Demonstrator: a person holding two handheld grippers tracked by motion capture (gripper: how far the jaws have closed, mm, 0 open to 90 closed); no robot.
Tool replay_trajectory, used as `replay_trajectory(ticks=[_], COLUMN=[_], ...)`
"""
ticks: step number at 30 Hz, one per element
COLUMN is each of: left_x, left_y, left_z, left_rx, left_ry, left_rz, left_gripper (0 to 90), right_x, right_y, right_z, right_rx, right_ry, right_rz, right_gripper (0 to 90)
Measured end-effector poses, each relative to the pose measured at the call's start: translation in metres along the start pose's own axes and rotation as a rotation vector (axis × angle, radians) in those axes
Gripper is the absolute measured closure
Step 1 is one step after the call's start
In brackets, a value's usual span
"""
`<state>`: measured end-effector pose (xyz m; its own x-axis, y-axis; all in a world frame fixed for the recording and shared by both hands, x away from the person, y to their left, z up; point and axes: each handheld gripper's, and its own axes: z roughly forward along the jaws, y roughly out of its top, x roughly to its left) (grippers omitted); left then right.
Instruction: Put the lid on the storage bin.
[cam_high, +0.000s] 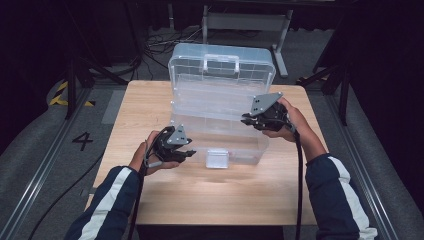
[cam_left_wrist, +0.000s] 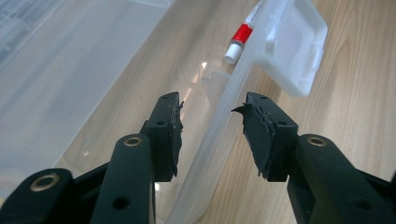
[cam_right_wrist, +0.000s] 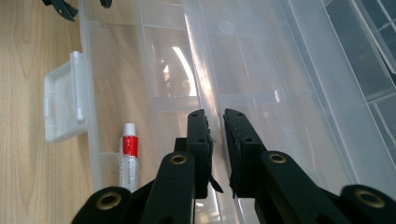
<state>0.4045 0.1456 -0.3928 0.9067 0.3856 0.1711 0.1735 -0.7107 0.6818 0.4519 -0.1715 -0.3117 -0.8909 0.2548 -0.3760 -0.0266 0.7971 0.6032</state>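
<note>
sitting open on the desk (cam_high: 150, 195), the clear box (cam_high: 220, 115) has its lid up and its front latch (cam_high: 218, 158) hanging loose, so opening looks done and what is left seems to concern the tube (cam_right_wrist: 129, 158) lying inside by the front wall. the right gripper (cam_right_wrist: 216, 116) is nearly closed on a thin inner wall of the box, while the left gripper (cam_left_wrist: 212, 109) straddles the front wall partly open, pads off it.
</note>
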Motion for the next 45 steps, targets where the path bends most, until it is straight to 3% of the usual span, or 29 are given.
replay_trajectory(ticks=[6, 14, 23, 27, 28, 29, 33, 37, 39, 45], left_x=[0.001, 0.007, 0.034, 0.05, 0.05, 0.058, 0.072, 0.081, 0.092, 0.098], left_y=[-0.007, -0.023, -0.042, -0.045, -0.045, -0.044, -0.039, -0.034, -0.029, -0.013], left_z=[-0.01, -0.027, -0.057, -0.061, -0.061, -0.063, -0.065, -0.066, -0.069, -0.072], left_rx=[-0.004, -0.019, -0.064, -0.053, -0.053, -0.07, -0.1, -0.117, -0.164, -0.227], left_ry=[0.014, 0.042, 0.189, 0.246, 0.246, 0.274, 0.301, 0.312, 0.309, 0.304], left_rz=[-0.019, -0.076, -0.216, -0.242, -0.242, -0.242, -0.262, -0.274, -0.304, -0.321], left_gripper=[52.8, 41.5, 42.5, 46.8, 53.2, 55.3, 68.6, 82.0, 88.7, 89.9], right_x=[0.0, 0.002, 0.004, 0.005, 0.006, 0.007, 0.007, 0.008, 0.009, 0.011], right_y=[-0.001, -0.003, -0.006, -0.005, -0.005, -0.005, -0.006, -0.006, -0.008, -0.01], right_z=[0.0, 0.0, 0.0, 0.0, 0.0, 0.0, 0.0, 0.001, 0.001, 0.001], right_rx=[-0.009, -0.021, -0.032, -0.024, -0.025, -0.026, -0.035, -0.037, -0.044, -0.05], right_ry=[-0.002, -0.007, -0.013, -0.02, -0.024, -0.026, -0.027, -0.03, -0.033, -0.029], right_rz=[0.004, 0.011, 0.021, 0.016, 0.017, 0.016, 0.021, 0.021, 0.023, 0.02], right_gripper=[80.4, 80.2, 79.8, 79.4, 79.3, 79.3, 79.0, 78.8, 78.7, 78.7])
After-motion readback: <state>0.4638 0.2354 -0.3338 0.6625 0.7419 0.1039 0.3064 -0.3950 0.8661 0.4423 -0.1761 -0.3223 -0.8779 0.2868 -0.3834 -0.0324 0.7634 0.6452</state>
